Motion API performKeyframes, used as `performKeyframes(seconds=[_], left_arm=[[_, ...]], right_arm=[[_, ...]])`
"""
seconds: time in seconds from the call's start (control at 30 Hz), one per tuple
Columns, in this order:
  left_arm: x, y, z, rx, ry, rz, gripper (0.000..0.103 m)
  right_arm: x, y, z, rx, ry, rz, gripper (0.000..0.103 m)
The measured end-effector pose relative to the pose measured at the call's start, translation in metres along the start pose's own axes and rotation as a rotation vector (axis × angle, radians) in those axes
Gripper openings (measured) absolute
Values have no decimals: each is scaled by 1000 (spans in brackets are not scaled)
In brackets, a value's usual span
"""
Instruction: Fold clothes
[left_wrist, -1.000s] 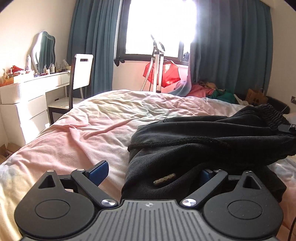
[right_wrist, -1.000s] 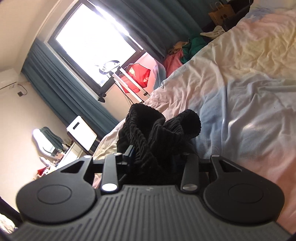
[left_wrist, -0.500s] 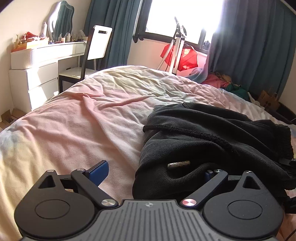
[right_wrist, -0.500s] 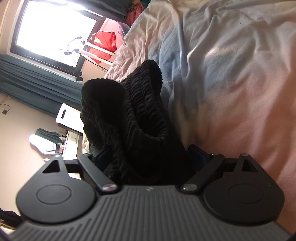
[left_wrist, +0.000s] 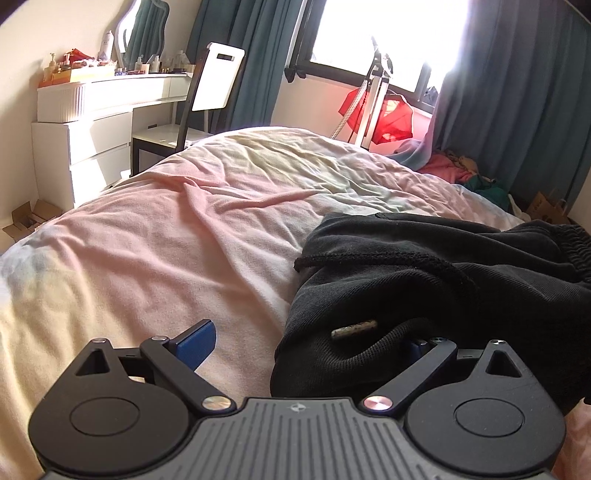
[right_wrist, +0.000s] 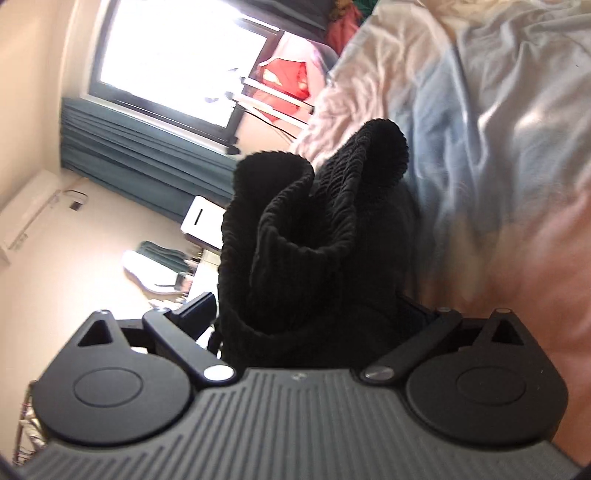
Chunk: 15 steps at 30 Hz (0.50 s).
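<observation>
Garment: black sweatpants (left_wrist: 436, 280), bunched in loose folds on the right half of the bed (left_wrist: 177, 236), over the pastel pink-and-yellow sheet.
Long axis: runs roughly left to right across the near part of the bed, from the heap in front of the left gripper out to the ribbed waistband at the far right.
Left gripper (left_wrist: 306, 343): jaws wide apart, low over the bed; the left blue pad (left_wrist: 197, 345) sits over bare sheet, while the right pad is tucked under a fold of black cloth. It grips nothing.
Right gripper (right_wrist: 314, 314): jaws part-way apart with the ribbed waistband (right_wrist: 332, 206) standing up between them; the cloth fills the gap, but I cannot tell whether they pinch it or have let go.
Drawstring tip (left_wrist: 354, 328): a pale metal-looking aglet lying on the cloth just beyond the left jaws.
Nearer hand: each gripper sits at its own end; the right is the one at the waistband.
Key relation: the cloth lies to the right of the left jaws' centre, so that gripper likely must shift right to straddle an edge.
Risk: layers are heaped, so a pinch may catch several at once.
</observation>
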<state>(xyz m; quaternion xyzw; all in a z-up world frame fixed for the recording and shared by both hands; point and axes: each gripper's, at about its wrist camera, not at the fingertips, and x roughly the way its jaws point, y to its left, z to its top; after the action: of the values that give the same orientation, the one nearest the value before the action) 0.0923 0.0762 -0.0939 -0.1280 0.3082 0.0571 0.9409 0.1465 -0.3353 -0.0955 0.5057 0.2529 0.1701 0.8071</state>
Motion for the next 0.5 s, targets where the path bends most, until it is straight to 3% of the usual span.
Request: performKeyframes(seconds=[0.07,0.23,0.37,0.5], left_arm=[[1,2,0,-16,6,-1,98],[-2,-5,-3,28,11,15,99],[-2,-4,-2,33,13,13,99],[-7,-8,1,76,30,14,99]], right_arm=[[2,1,0,-15,11,-22,102],[29,-17,-9,-54,149,-274,101],[32,-16,-9,-59,156,-282,103],[30,0,-8,-126,140,-233,103]])
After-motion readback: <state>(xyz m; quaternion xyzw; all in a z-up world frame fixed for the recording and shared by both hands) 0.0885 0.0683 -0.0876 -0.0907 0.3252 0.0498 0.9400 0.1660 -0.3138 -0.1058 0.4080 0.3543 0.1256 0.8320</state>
